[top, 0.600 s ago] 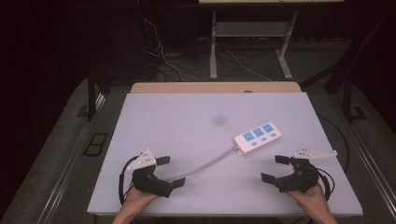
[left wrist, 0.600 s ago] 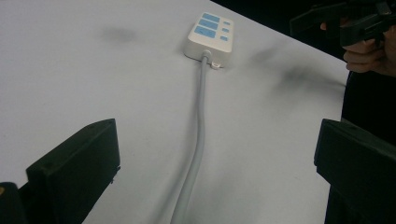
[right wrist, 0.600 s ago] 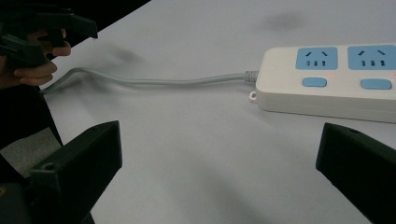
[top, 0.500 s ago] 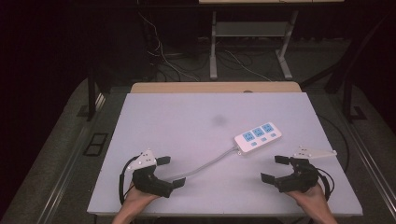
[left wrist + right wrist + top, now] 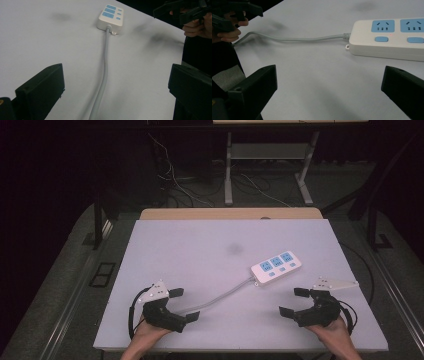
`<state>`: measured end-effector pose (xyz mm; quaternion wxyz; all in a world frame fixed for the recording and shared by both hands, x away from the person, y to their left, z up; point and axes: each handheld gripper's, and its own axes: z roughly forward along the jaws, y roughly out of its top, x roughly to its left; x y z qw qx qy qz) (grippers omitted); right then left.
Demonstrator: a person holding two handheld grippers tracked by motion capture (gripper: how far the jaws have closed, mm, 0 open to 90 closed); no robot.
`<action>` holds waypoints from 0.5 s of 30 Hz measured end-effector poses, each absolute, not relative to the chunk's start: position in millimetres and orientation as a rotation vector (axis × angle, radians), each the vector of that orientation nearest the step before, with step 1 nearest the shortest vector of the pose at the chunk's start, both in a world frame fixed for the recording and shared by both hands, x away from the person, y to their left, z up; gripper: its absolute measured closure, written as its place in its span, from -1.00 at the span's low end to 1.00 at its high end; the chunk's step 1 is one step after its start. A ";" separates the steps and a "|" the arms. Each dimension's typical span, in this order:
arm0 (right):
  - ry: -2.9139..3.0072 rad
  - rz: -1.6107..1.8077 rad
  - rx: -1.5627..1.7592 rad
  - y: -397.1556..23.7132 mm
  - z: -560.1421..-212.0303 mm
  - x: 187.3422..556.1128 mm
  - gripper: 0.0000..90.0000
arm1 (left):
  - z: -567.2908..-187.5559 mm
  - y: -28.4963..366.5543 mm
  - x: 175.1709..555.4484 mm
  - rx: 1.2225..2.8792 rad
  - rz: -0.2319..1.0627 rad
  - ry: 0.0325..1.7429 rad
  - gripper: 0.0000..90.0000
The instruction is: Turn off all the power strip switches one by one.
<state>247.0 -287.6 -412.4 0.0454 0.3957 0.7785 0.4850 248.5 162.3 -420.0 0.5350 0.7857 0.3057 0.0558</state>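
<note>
Looking down from the high view, I hold my left hand-held gripper (image 5: 180, 305) at the near left of the bench (image 5: 200, 250) with its jaws spread, the grey cable (image 5: 220, 298) running in between them; my right hand-held gripper (image 5: 295, 302) sits at the near right, also spread and holding nothing; the white power strip (image 5: 276, 267) lies flat right of centre, near the right one but apart from it.

Through the left gripper view, the cable (image 5: 103, 75) is a smooth round cord, slightly bowed, passing up the middle between my black blocky jaws to the strip (image 5: 111, 15); to pinch it well, I judge I should lower until both jaws straddle it squarely, then close gently, since a round cord may roll aside.

Through the right gripper view, the strip (image 5: 387, 40) is a hard glossy plastic bar with rounded edges, blue sockets and blue switches, a small red light beside one; my jaws stand wide on either side of bare matte bench (image 5: 317, 82); I would steady the strip's long sides so it does not slide.
</note>
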 end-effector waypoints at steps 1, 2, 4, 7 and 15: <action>2.380 1.478 1.209 -287.4 -412.5 246.9 -1.00 | -420.2 162.2 248.4 1.875 0.133 0.726 -1.00; 2.380 1.478 1.209 -287.0 -412.6 246.7 -1.00 | -420.0 162.2 248.3 1.875 0.136 0.725 -1.00; 2.384 1.474 1.210 -286.6 -412.6 246.3 -1.00 | -419.6 162.4 248.3 1.868 0.133 0.724 -1.00; 2.390 1.462 1.216 -286.4 -412.7 246.4 -1.00 | -420.1 162.1 248.2 1.873 0.122 0.720 -1.00; 2.395 1.435 1.227 -289.7 -409.6 246.4 -1.00 | -421.1 161.8 248.6 1.876 0.114 0.721 -1.00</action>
